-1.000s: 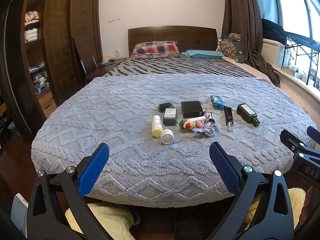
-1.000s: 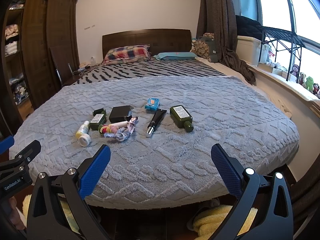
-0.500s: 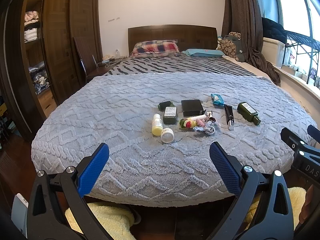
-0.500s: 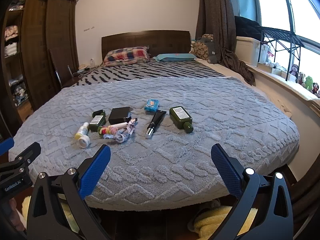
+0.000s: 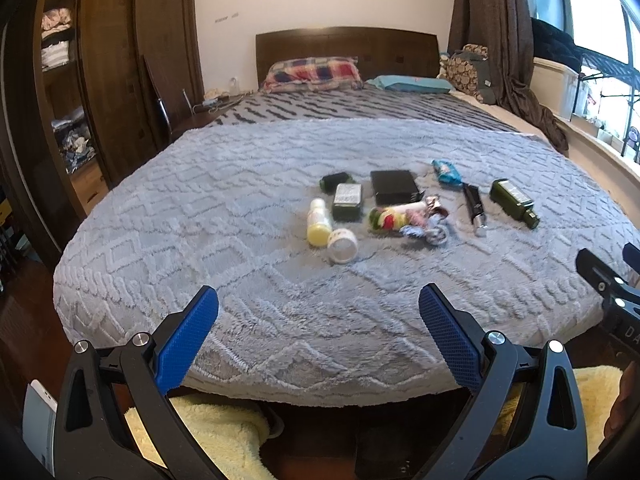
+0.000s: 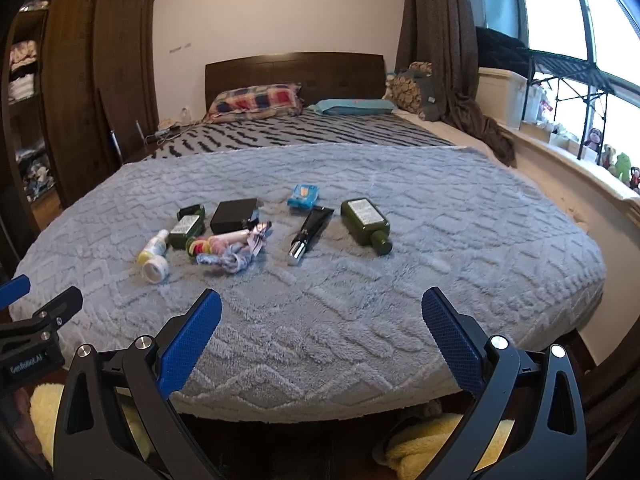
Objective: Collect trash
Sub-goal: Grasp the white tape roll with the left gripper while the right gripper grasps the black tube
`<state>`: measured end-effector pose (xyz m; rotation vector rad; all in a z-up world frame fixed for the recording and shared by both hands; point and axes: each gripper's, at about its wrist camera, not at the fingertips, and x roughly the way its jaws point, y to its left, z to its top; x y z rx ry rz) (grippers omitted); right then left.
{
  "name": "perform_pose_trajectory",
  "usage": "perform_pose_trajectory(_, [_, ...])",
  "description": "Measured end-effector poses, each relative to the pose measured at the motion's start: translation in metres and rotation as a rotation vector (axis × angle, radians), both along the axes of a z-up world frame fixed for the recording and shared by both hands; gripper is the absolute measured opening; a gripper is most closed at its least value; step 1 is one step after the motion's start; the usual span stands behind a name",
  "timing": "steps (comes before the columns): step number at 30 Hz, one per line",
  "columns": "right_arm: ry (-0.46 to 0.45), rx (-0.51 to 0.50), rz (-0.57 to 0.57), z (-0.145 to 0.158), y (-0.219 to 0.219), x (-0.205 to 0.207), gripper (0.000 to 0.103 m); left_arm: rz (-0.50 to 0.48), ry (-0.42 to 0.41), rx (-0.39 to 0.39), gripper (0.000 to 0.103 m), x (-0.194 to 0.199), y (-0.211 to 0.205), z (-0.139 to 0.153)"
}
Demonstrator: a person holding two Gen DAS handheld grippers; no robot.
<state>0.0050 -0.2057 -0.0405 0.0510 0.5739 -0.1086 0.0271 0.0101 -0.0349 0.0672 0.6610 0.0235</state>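
Observation:
Small items lie in a cluster on the grey bedspread point(image 5: 200, 220): a yellow-and-white bottle point(image 5: 319, 225) with a white cap point(image 5: 342, 245), a dark green flat bottle point(image 5: 347, 201), a black box point(image 5: 394, 187), a colourful wrapper bundle point(image 5: 404, 220), a blue packet point(image 6: 304, 195), a black tube point(image 6: 310, 232) and a green bottle point(image 6: 366, 225). My left gripper point(image 5: 318, 322) hovers open at the bed's foot edge, well short of the cluster. My right gripper point(image 6: 320, 322) is open too, beside it on the right. Both are empty.
A dark wooden wardrobe point(image 5: 112, 92) with open shelves stands at the left. Pillows point(image 5: 314, 74) and the headboard are at the far end. A window ledge point(image 6: 568, 152) with a rack runs along the right. Yellow towelling point(image 5: 216, 440) lies on the floor below the bed.
Both views have crept slightly closer to the bed and the items sit a little lower in frame. The grippers stay open and nothing on the bed has moved.

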Motion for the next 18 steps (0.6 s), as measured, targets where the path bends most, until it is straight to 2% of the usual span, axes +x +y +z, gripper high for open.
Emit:
perform_pose_trajectory(2, [0.004,-0.024,-0.012,-0.007,0.000,0.004,0.100,0.015,0.009,0.011,0.095,0.005,0.004,-0.006])
perform_pose_trajectory(6, [0.041,0.049,0.014,-0.022,-0.005,0.017,0.100,0.036,0.034,0.008,0.095,0.018,0.017,-0.020])
perform_pose_trajectory(10, [0.085,0.068,0.012,-0.036,-0.008,0.031,0.100,0.038,0.053,-0.015,0.095,0.033,0.024,-0.030])
perform_pose_trajectory(15, [0.130,0.103,0.006,-0.048,-0.012,0.055,0.100,-0.001,0.094,0.016,0.095,0.059,0.016,-0.047])
perform_pose_trajectory(18, [0.159,0.086,0.014,-0.055,-0.008,0.075,0.100,-0.036,0.114,-0.013,0.095,0.074,0.012,-0.057])
